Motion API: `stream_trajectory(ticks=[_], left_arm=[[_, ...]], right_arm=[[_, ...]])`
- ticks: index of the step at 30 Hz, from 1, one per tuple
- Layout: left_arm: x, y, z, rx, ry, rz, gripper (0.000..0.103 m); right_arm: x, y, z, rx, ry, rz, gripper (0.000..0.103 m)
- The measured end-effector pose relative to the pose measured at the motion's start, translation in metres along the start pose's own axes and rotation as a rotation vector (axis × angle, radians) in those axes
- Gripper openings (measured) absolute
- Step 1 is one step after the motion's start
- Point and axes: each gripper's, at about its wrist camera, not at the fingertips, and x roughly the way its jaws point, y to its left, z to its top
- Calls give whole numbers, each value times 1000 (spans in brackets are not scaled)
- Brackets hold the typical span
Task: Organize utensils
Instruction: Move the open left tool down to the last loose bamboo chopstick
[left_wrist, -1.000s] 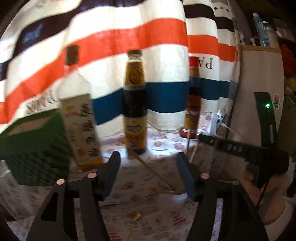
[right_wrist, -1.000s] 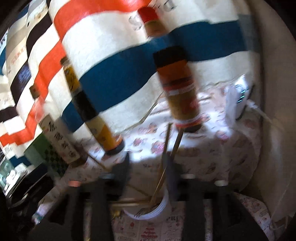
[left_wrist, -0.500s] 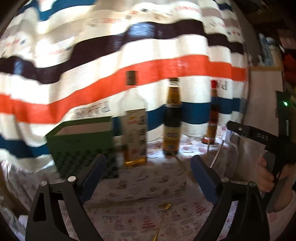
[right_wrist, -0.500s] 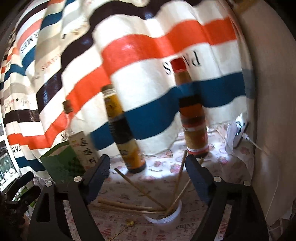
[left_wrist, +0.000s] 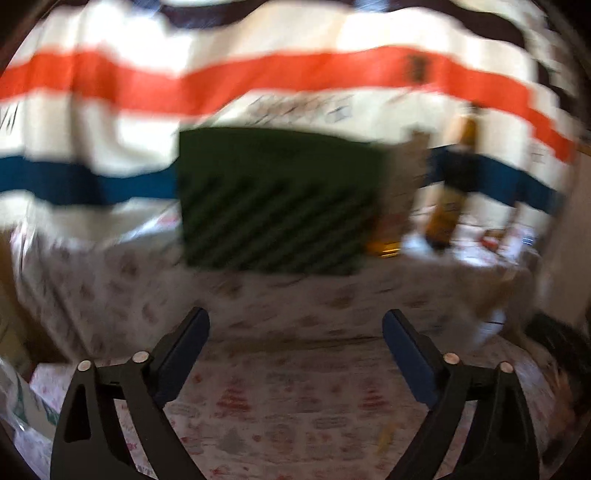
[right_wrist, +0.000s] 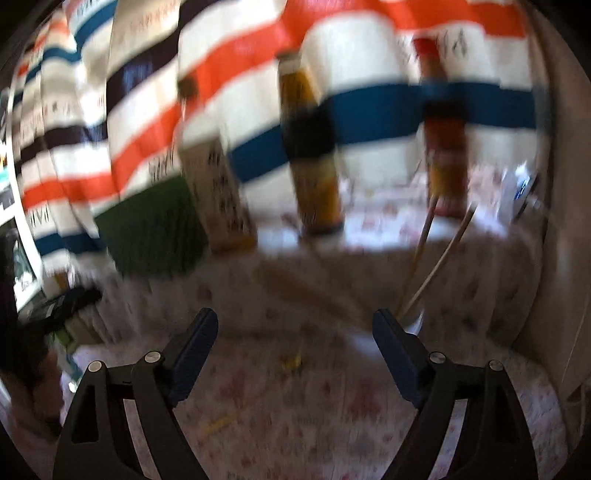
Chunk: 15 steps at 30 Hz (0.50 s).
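Striped cloth (left_wrist: 258, 77) in white, orange and blue is hanging behind the bench (left_wrist: 295, 314), whose printed covering is carrying a green box (left_wrist: 273, 199), three bottles and the utensils. Both views are now smearing with motion, whereas a second ago they were closing on the cup; the left view is swinging away from the bottles to face the box squarely, and the right view is pulling back to take in the whole row: a square bottle (right_wrist: 218, 195), a dark-banded bottle (right_wrist: 314, 162) and a red-capped bottle (right_wrist: 443, 140). Left gripper (left_wrist: 295, 332) is standing wide with nothing between its pads, its jaws closing slightly after widening over the last second; right gripper (right_wrist: 293, 330) is likewise spread wide and empty, also wider than a second ago. Two chopsticks (right_wrist: 424, 254) are leaning out of a pale cup (right_wrist: 413, 321) just past the right gripper's right finger, and further sticks (right_wrist: 306, 291) are lying blurred on the bench beyond its fingertips. A small yellow utensil (right_wrist: 291, 360) is lying between the right gripper's fingers, apparently a spoon. Judged from this, a deposit into the cup is probably finishing, and the loose sticks and spoon are awaiting collection.
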Motion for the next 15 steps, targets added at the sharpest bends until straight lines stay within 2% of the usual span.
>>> stream_trajectory(ticks=[2,5,6,7,9,11,13,15], left_arm=[[27,20,-6,-41,61,20,85],[66,40,-16,-45,134,55,70],[75,44,-19,-36,142,60,60],[85,45,-22,-21,148,68,46],[100,47,-27,11,142,59,33],[111,48,-28,32,154,5,33],[124,47,-29,60,208,-43,33],[137,47,-31,87,256,-37,33]], right_arm=[[10,1,-12,-2,38,6,87],[25,4,-29,-1,80,-2,87],[31,5,-38,4,100,-1,87],[37,5,-43,4,117,1,87],[53,7,-58,-19,183,-2,82],[63,7,-66,-34,217,-15,81],[67,5,-68,-35,222,-15,81],[65,2,-66,-30,215,-15,81]])
